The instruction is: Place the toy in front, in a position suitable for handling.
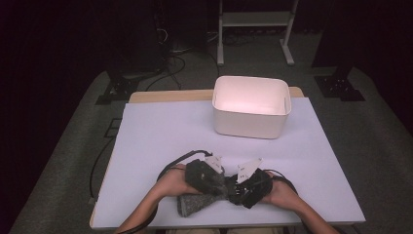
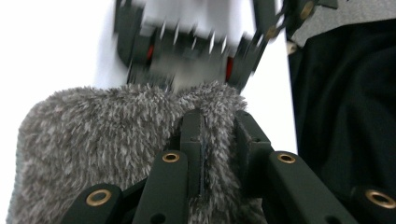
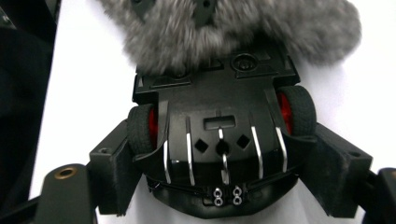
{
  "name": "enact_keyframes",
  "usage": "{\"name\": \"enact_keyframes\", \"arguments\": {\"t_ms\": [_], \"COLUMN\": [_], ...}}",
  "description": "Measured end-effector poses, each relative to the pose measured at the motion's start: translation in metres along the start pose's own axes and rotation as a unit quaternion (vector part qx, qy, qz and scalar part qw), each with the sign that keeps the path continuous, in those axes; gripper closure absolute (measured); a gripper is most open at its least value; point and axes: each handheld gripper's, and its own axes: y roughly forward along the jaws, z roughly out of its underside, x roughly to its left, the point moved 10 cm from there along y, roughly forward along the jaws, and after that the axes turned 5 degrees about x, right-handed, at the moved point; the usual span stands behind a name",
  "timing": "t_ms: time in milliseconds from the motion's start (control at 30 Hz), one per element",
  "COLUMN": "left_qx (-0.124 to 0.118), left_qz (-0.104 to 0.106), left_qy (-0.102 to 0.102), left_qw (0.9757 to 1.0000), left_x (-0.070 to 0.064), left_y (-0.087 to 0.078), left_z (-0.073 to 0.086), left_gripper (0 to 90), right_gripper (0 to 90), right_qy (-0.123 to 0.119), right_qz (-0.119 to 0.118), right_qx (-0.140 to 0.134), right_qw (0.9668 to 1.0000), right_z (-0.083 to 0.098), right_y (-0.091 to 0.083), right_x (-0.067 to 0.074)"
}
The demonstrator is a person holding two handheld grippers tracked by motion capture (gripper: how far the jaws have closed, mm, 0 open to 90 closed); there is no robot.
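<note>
Right gripper view: toy car underside (unlabelled)

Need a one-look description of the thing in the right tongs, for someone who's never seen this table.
Start at the white bin at the table's far edge, then come down to the near edge where both hands meet. Right of the grey fuzzy pouch, the right tongs clamp a toy car: hard glossy black underside, red-hubbed wheels, metal strips.
</note>
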Motion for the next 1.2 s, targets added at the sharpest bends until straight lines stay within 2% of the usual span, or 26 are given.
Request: {"name": "enact_keyframes", "arguments": {"t_ms": [67, 100, 200, 300, 467, 633, 800, 933, 1033, 1200], "left_qx": [0.005, 0.007, 0.005, 0.009, 0.006, 0.005, 0.009, 0.007, 0.000, 0.003], "left_qz": [0.002, 0.003, 0.003, -0.010, -0.024, -0.044, -0.055, -0.051, -0.047, -0.054], "left_qy": [0.014, 0.014, 0.004, -0.004, -0.032, -0.063, -0.080, -0.082, -0.075, -0.053], "left_qw": [0.9999, 0.9999, 1.0000, 0.9999, 0.9992, 0.9970, 0.9952, 0.9953, 0.9961, 0.9972], "left_x": [-0.002, -0.002, 0.000, 0.005, 0.014, 0.026, 0.035, 0.035, 0.034, 0.039], "left_y": [0.004, 0.004, 0.002, -0.003, -0.015, -0.028, -0.036, -0.035, -0.032, -0.025], "left_z": [-0.005, -0.006, -0.003, 0.004, 0.026, 0.047, 0.055, 0.054, 0.047, 0.023], "left_gripper": [75.9, 75.9, 75.9, 75.9, 75.8, 75.4, 75.5, 75.7, 75.7, 75.7], "right_gripper": [20.8, 20.9, 21.2, 21.4, 21.5, 21.6, 21.6, 21.6, 21.6, 21.6], "right_qy": [-0.004, -0.002, -0.004, -0.006, -0.006, -0.008, -0.008, -0.009, -0.010, -0.010], "right_qz": [0.002, 0.001, -0.003, -0.007, -0.011, -0.012, -0.011, -0.008, -0.009, -0.008], "right_qx": [0.005, 0.004, -0.001, -0.003, -0.007, -0.008, -0.008, -0.011, -0.009, -0.010], "right_qw": [1.0000, 1.0000, 1.0000, 0.9999, 0.9999, 0.9999, 0.9999, 0.9999, 0.9999, 0.9999], "right_z": [0.001, 0.002, 0.002, 0.002, 0.003, 0.003, 0.003, 0.003, 0.003, 0.003], "right_y": [0.002, 0.001, 0.002, 0.002, 0.002, 0.002, 0.002, 0.002, 0.002, 0.002], "right_x": [0.000, 0.000, -0.001, -0.001, -0.001, -0.002, -0.002, -0.002, -0.002, -0.001]}}
